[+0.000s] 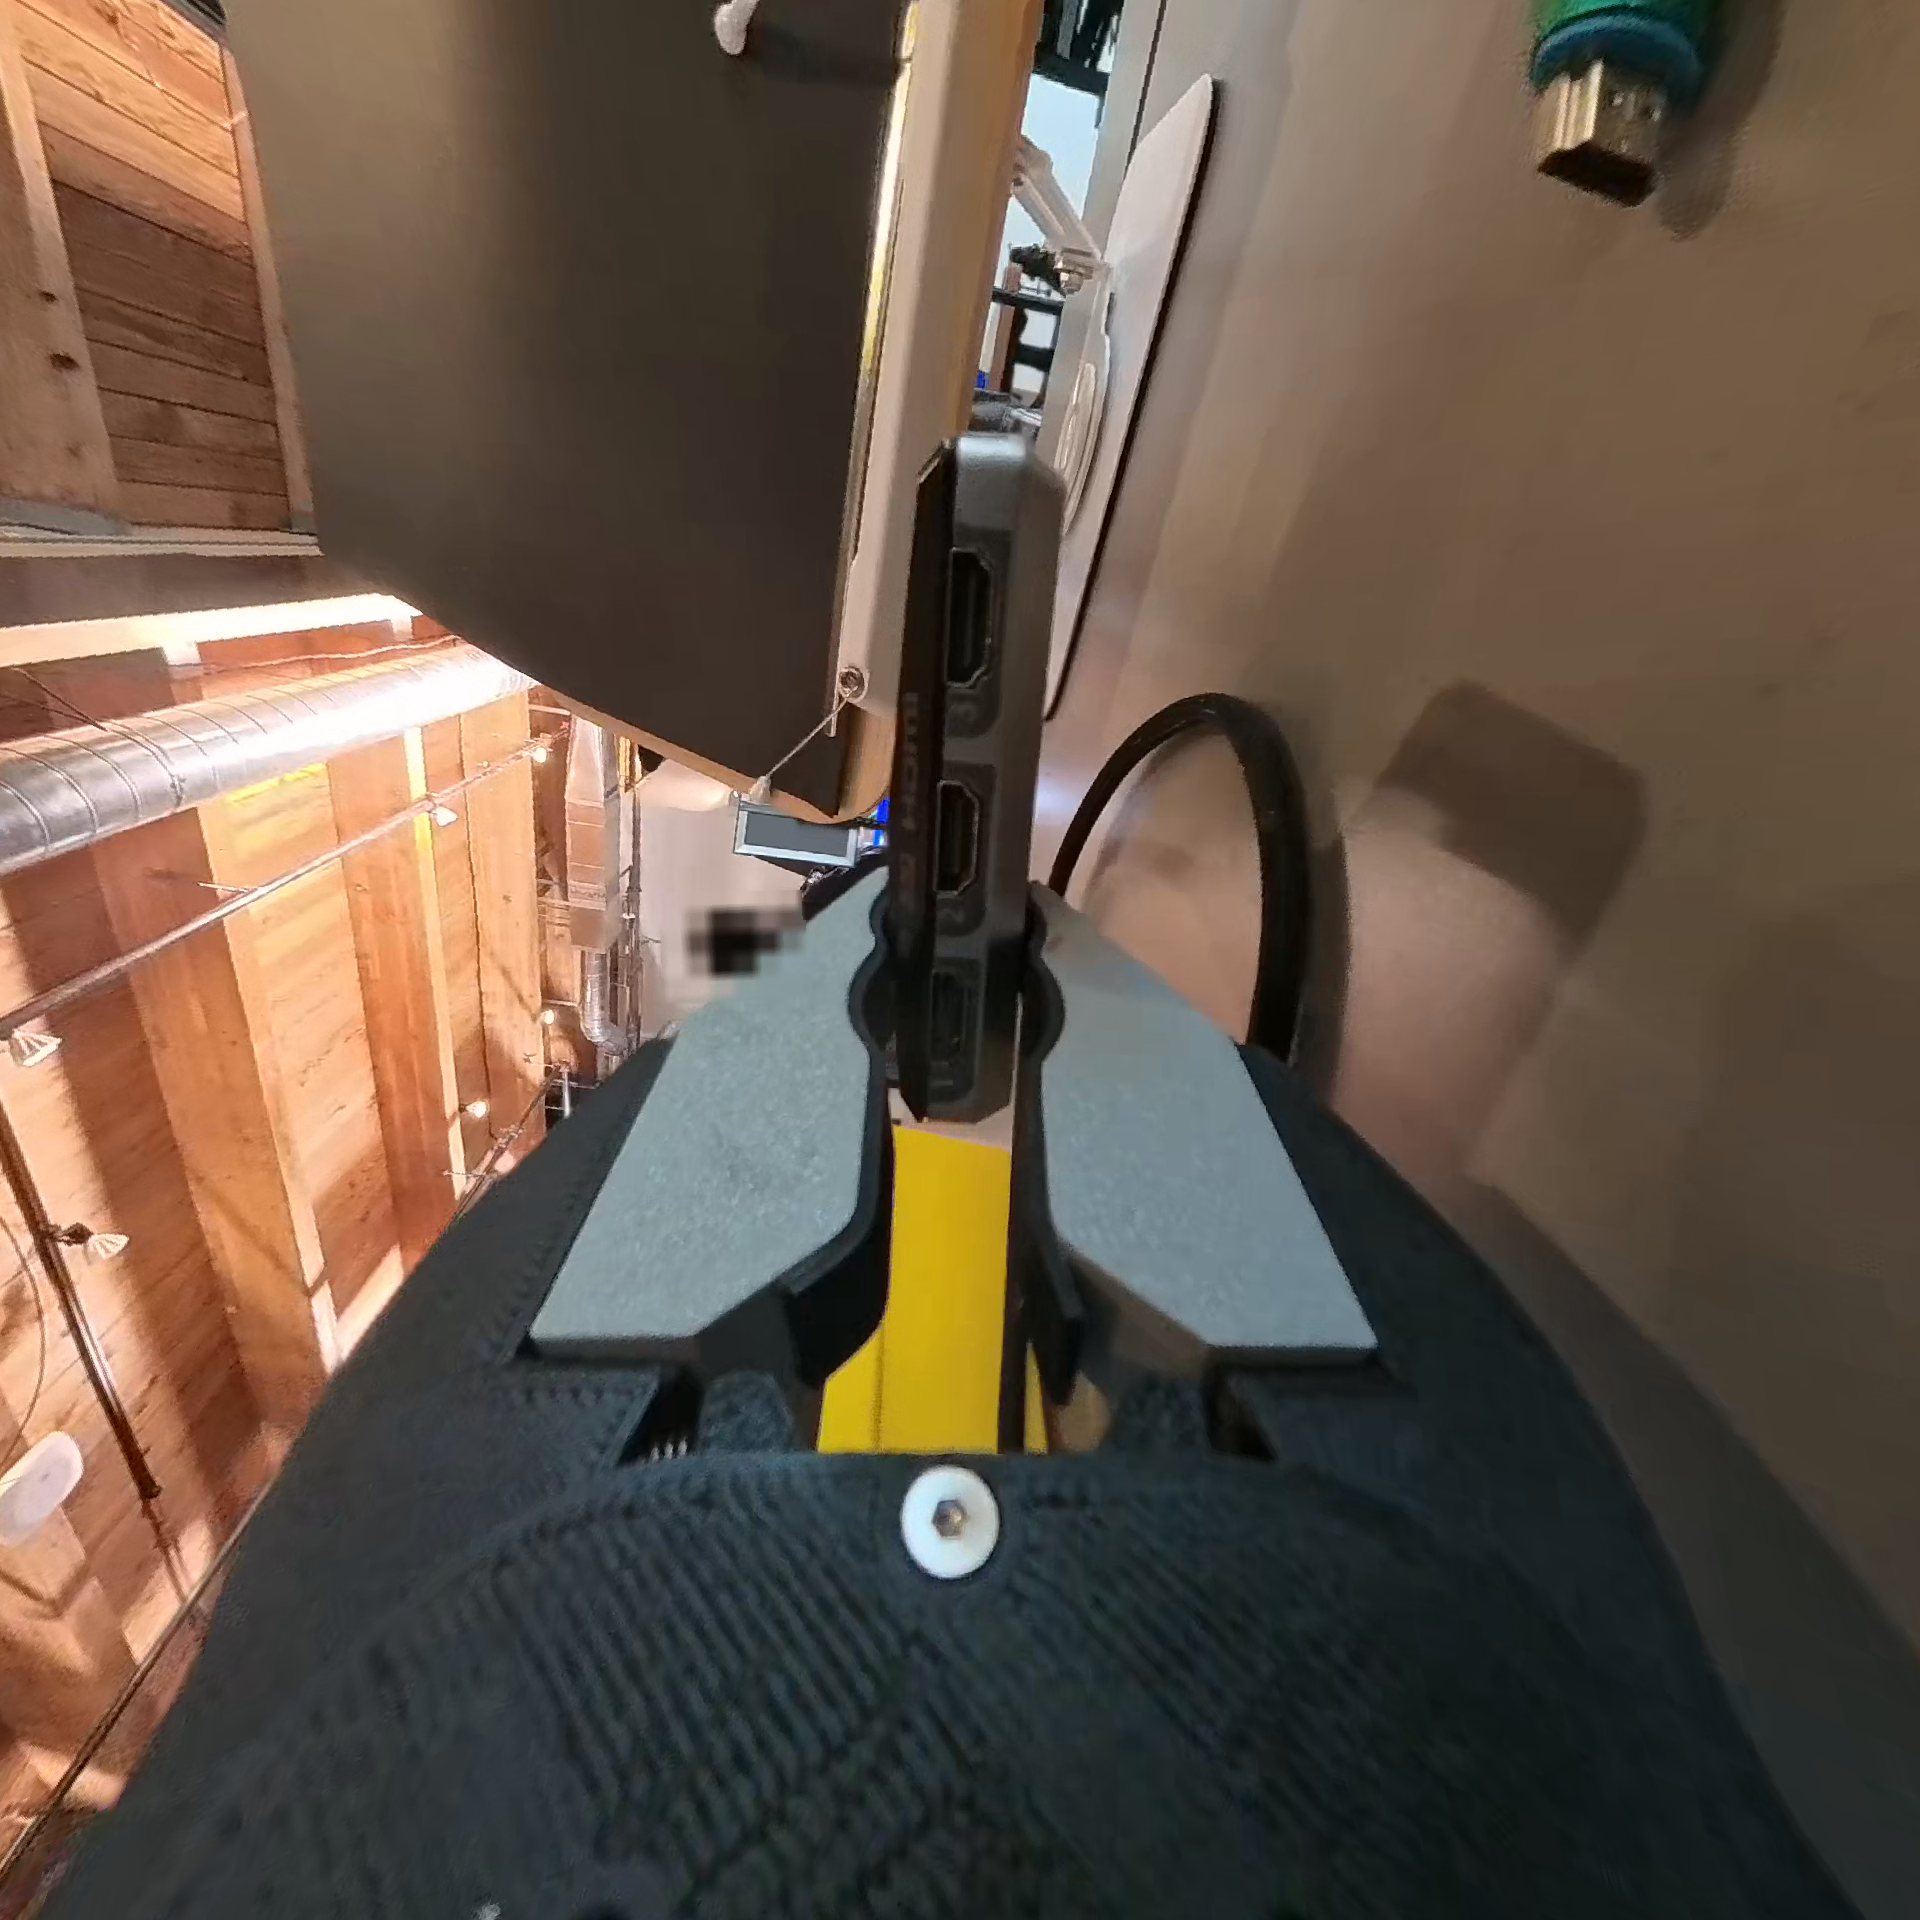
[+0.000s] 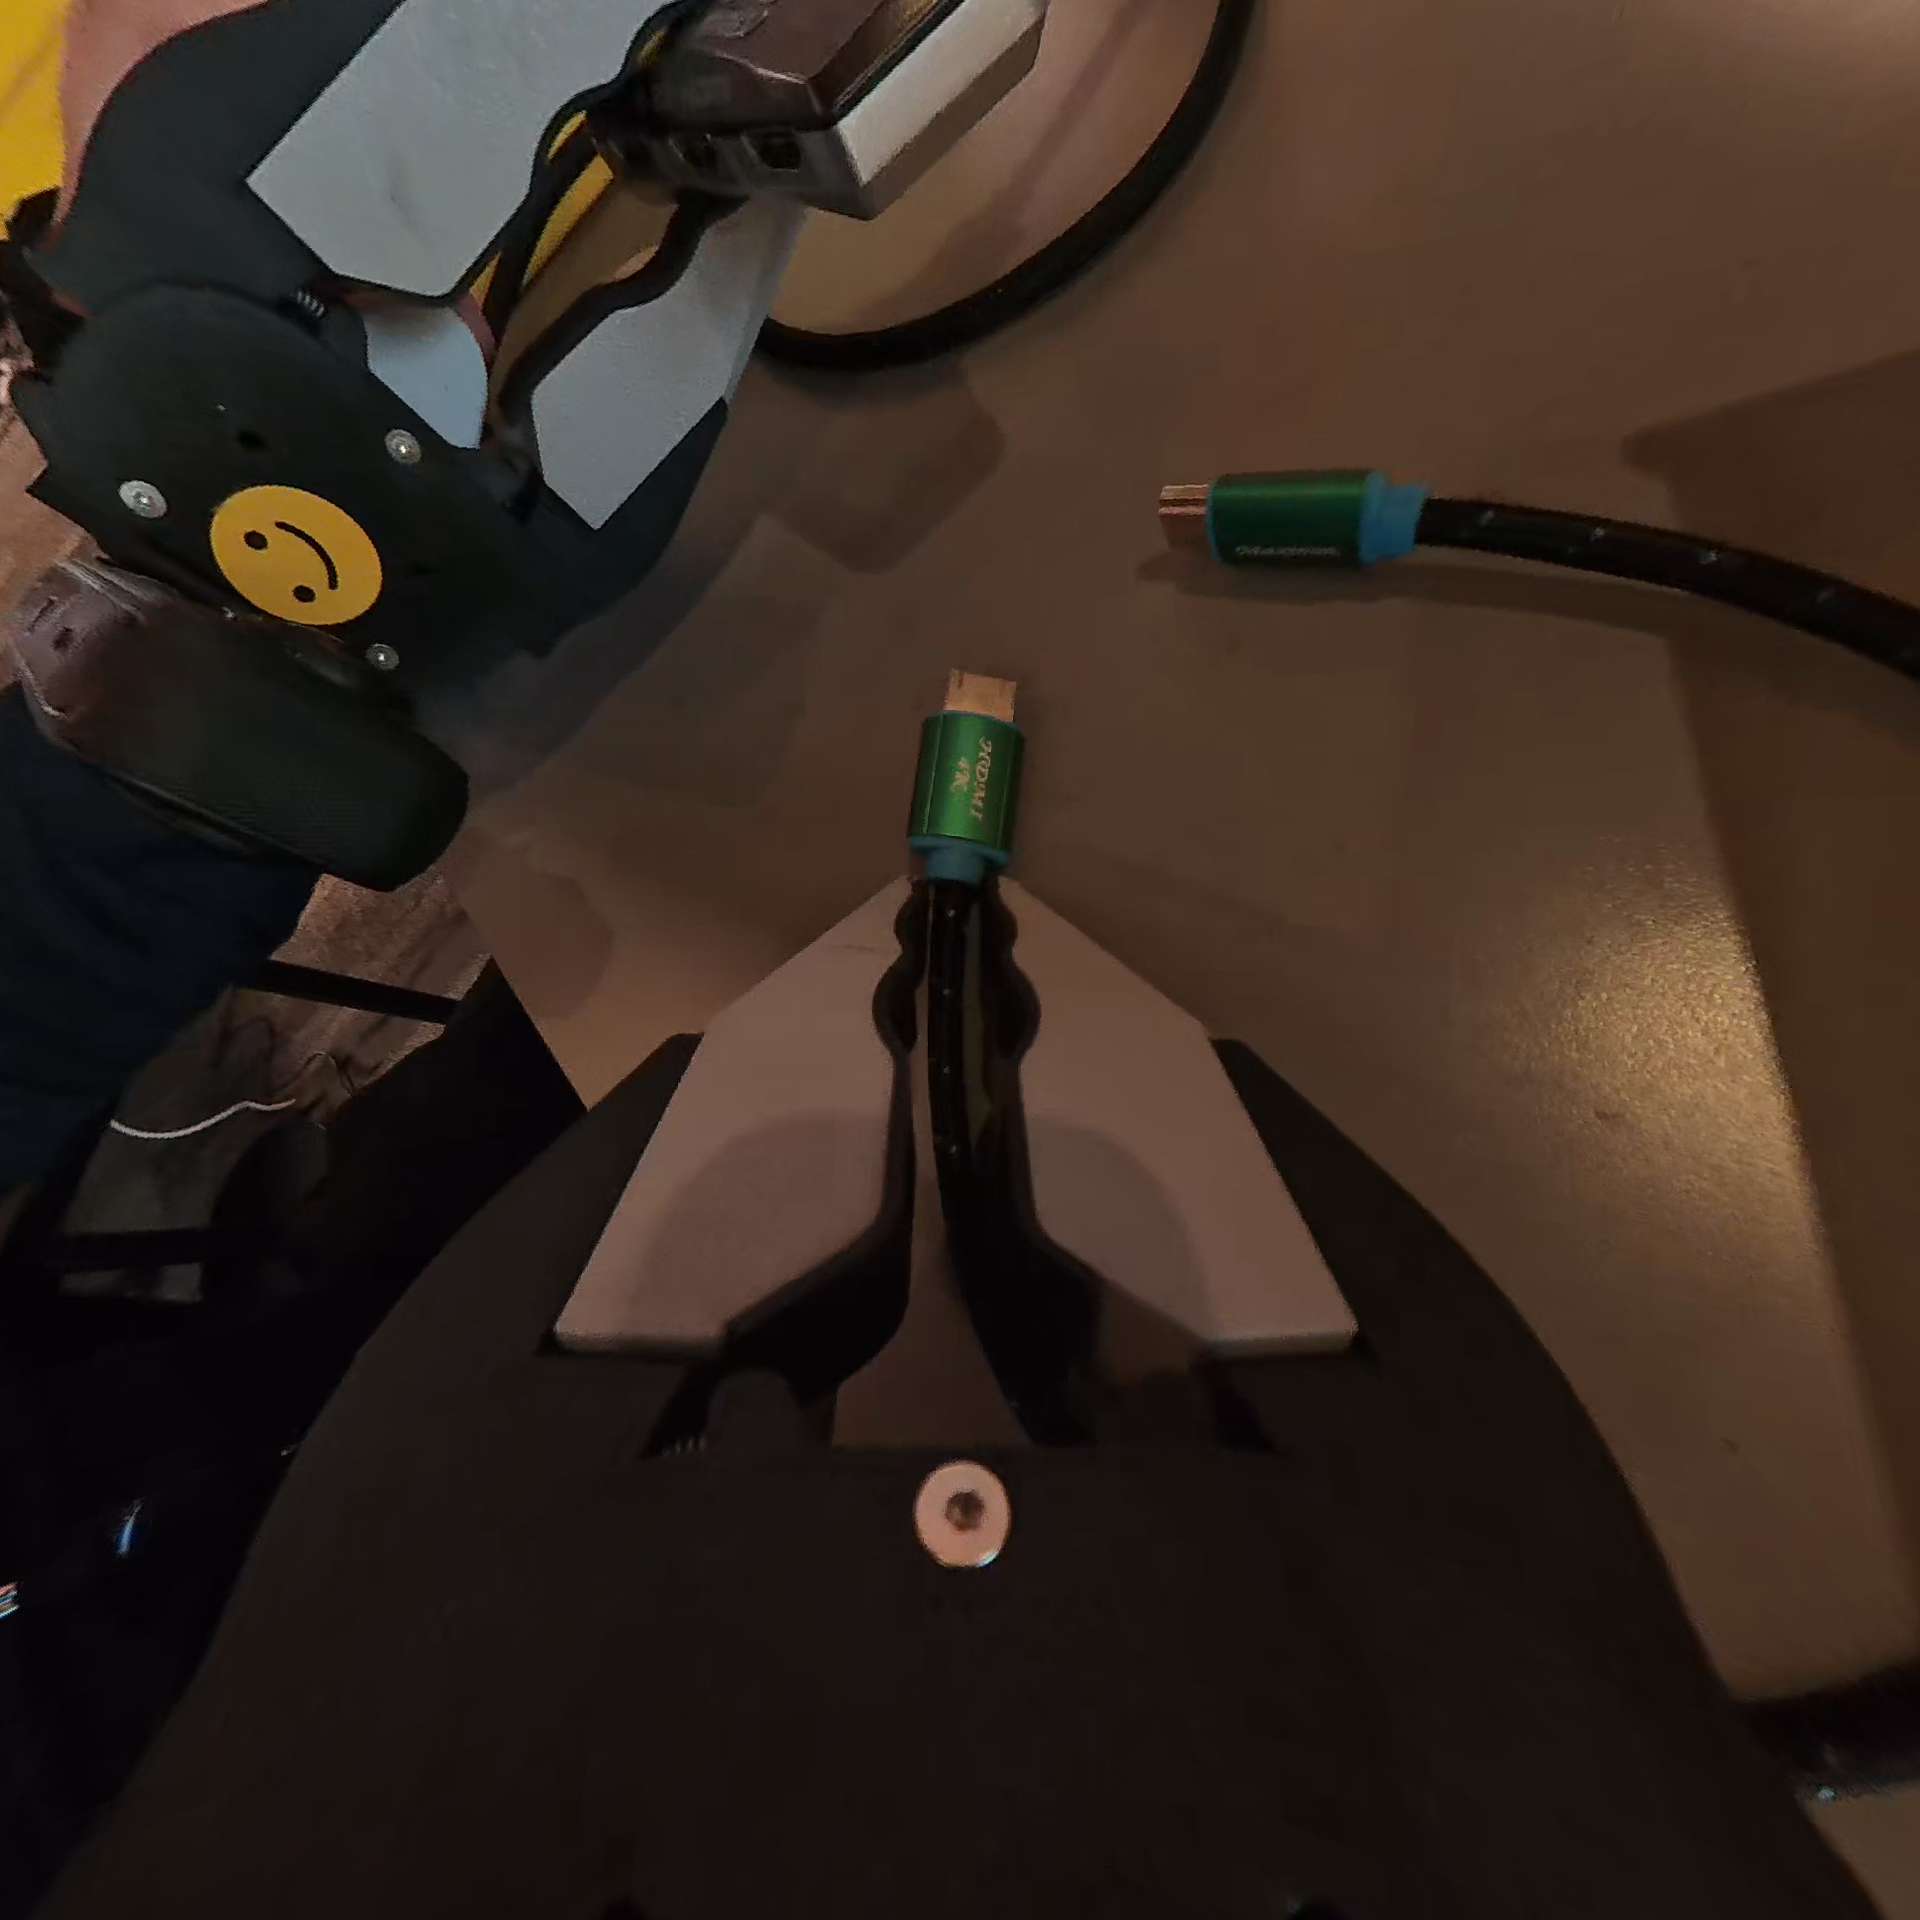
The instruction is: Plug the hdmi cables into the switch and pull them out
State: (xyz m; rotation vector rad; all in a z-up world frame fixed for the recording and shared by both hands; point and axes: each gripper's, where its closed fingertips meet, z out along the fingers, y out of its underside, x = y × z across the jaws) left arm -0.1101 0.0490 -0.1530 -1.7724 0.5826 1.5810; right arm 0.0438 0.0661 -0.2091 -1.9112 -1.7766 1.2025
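left tongs (image 1: pixel 951 966): clamped on the switch (image 1: pixel 961 769), held up off the bench (image 1: pixel 1558 935), ports facing out
right tongs (image 2: pixel 961 894): pinching the cable (image 2: pixel 961 1039) just behind its green plug (image 2: pixel 966 774)
spare cable (image 2: pixel 1662 561): lying loose on the bench
tip: square the plug with a port, then push straight

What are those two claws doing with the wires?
A person holds a claw in each hand. The left claw grips a small black switch box, and its three ports look empty. The right claw pinches a cable just behind its green plug. Another green-plugged cable lies loose on the table.
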